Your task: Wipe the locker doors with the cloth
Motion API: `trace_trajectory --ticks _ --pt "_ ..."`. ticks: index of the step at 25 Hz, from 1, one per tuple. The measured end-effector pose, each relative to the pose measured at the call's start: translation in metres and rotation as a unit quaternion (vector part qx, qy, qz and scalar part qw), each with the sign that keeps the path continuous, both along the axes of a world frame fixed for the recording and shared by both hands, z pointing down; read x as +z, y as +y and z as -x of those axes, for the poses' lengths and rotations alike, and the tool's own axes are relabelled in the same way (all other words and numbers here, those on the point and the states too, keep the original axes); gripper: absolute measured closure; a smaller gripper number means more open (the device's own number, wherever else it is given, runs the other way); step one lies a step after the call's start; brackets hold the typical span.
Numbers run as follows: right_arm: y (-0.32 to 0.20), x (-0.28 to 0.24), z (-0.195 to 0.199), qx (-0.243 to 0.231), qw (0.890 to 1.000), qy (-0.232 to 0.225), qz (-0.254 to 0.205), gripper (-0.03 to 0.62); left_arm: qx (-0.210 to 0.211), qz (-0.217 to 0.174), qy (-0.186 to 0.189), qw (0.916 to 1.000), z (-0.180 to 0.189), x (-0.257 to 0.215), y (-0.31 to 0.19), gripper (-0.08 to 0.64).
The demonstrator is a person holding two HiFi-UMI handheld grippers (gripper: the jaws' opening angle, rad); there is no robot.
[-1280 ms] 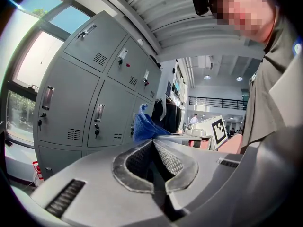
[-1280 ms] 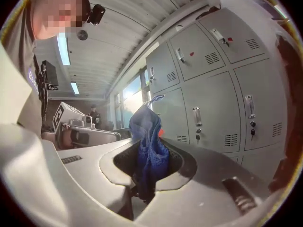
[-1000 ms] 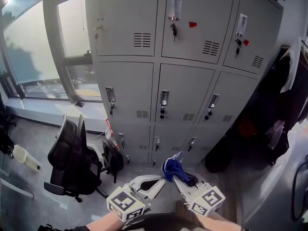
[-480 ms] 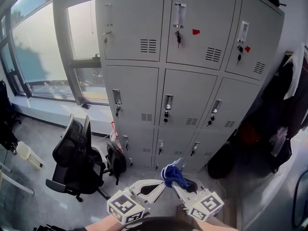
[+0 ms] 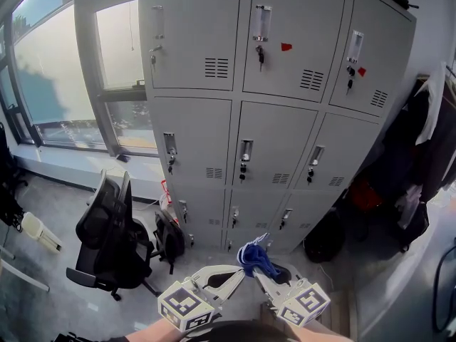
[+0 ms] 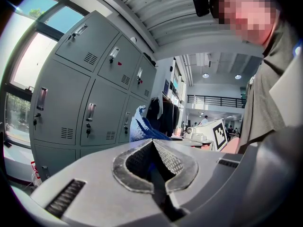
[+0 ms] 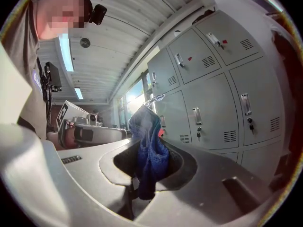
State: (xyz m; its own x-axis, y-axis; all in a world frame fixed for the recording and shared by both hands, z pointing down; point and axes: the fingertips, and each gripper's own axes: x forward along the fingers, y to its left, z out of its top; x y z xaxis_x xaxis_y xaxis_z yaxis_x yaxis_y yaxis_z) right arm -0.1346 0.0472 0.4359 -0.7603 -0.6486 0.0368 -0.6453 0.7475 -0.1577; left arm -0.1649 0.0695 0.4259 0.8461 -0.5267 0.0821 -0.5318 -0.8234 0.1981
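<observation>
In the head view, the person is facing a bank of grey lockers [image 5: 271, 120], three columns wide, with every door closed. Both grippers are being held low at the bottom edge, well apart from the doors. The right gripper [image 5: 265, 276] is clenching a blue cloth [image 5: 256, 256], which is bunching up above its tips. The left gripper [image 5: 239, 271] is pointing at the cloth from the left side. A black office chair [image 5: 107, 226] is standing near the window [image 5: 50, 70], and a dark bag [image 5: 169, 235] is sitting on the floor by the lockers' lower left corner. Dark clothes [image 5: 420, 141] are hanging to the right.

In the left gripper view, the left gripper [image 6: 152, 143] is showing its jaws drawn together at the tips. The cloth [image 6: 141, 126] is rising just beyond them (whether an edge is being nipped there cannot be made out). The lockers [image 6: 85, 79] are filling the left of the view.

In the right gripper view, the right gripper [image 7: 149, 174] is gripping the cloth [image 7: 149, 145]. The fabric is passing down between the jaws and standing up in a crumpled peak above them. The left gripper [image 7: 90, 135] is reaching in from the left, its tip right beside the cloth. The lockers [image 7: 222, 89] are showing behind, to the right.
</observation>
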Motion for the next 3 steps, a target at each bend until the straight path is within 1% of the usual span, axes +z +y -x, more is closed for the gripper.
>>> trace_trajectory --ticks 3 --pt "-0.0008 0.0009 0.0002 0.004 1.000 -0.001 0.001 0.514 0.003 0.000 0.001 1.0000 0.0002 0.0007 -0.0001 0.552"
